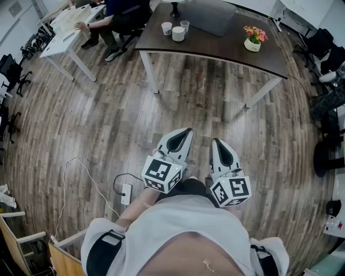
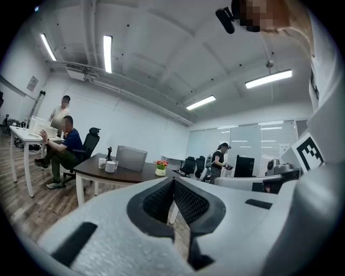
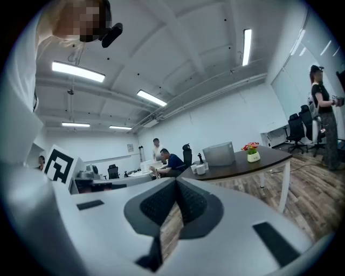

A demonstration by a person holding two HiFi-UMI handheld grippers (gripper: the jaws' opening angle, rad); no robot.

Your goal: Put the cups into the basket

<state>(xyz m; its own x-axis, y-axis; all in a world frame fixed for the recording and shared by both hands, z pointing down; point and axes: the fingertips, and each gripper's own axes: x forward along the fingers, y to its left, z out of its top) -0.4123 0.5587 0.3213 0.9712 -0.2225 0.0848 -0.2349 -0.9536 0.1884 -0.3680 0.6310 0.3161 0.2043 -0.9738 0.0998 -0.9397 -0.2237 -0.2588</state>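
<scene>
Both grippers are held close to the person's body above the wood floor (image 1: 108, 108), side by side without touching, pointing towards 1 dark table (image 1: 226, 51) well ahead. The left gripper (image 1: 186, 131) has its 2 jaws pressed together at the tips, gripping nothing, and the right gripper (image 1: 216, 141) is closed in the same way. The 3 cups (image 1: 178, 34) stand in a tight cluster on the far left part of the tabletop, 2 white and 1 clear, all outside the basket. The 1 grey basket (image 1: 207, 19) sits just beside them to the right. 1 flower pot (image 1: 252, 42) stands near the table's right end, and 1 small dark figure (image 1: 175, 9) stands behind the cups. 1 person (image 1: 116, 19) sits at a white desk (image 1: 64, 40) to the left. 1 power strip (image 1: 126, 194) lies on the floor near the person's feet
</scene>
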